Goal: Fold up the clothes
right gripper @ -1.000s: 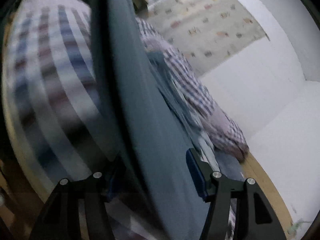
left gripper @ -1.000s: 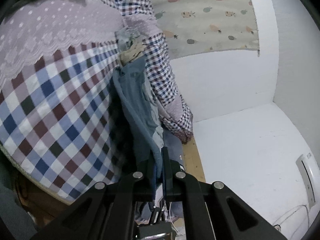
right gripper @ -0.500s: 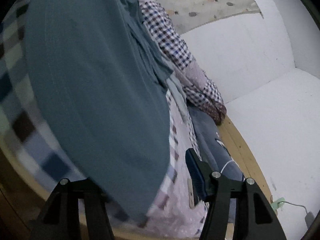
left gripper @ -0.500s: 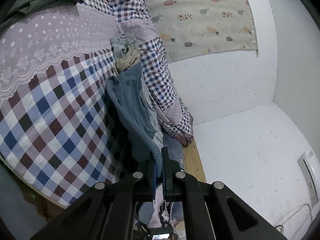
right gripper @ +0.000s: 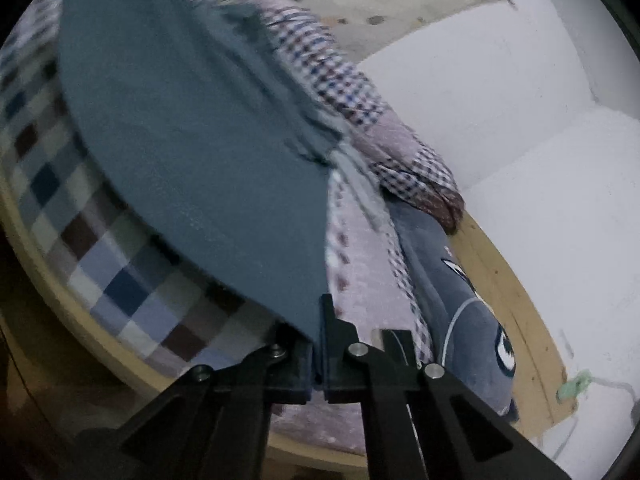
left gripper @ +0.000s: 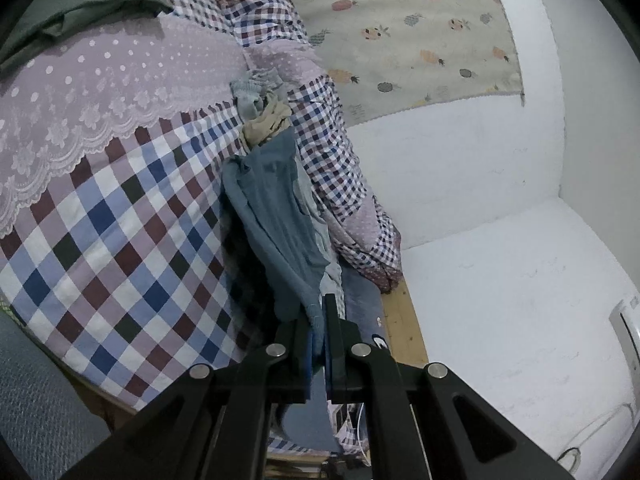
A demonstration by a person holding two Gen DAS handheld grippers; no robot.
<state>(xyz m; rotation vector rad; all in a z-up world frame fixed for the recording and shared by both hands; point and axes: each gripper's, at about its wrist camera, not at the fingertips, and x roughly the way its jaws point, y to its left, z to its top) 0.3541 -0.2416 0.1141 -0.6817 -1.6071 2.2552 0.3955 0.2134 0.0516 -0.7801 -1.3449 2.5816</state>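
The right tongs (right gripper: 318,350), open half a second ago, now pinch the blue garment (right gripper: 192,120); the left tongs (left gripper: 318,332) still clamp its other edge. It hangs over the checkered bed (left gripper: 120,232), by the white wall (left gripper: 460,168).

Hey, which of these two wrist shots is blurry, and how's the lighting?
Left wrist view: sharp, dim even light, fisheye bending the checked bedspread. Right wrist view: motion-smeared, especially the bedspread and the teal garment; the lower left corner is dark.
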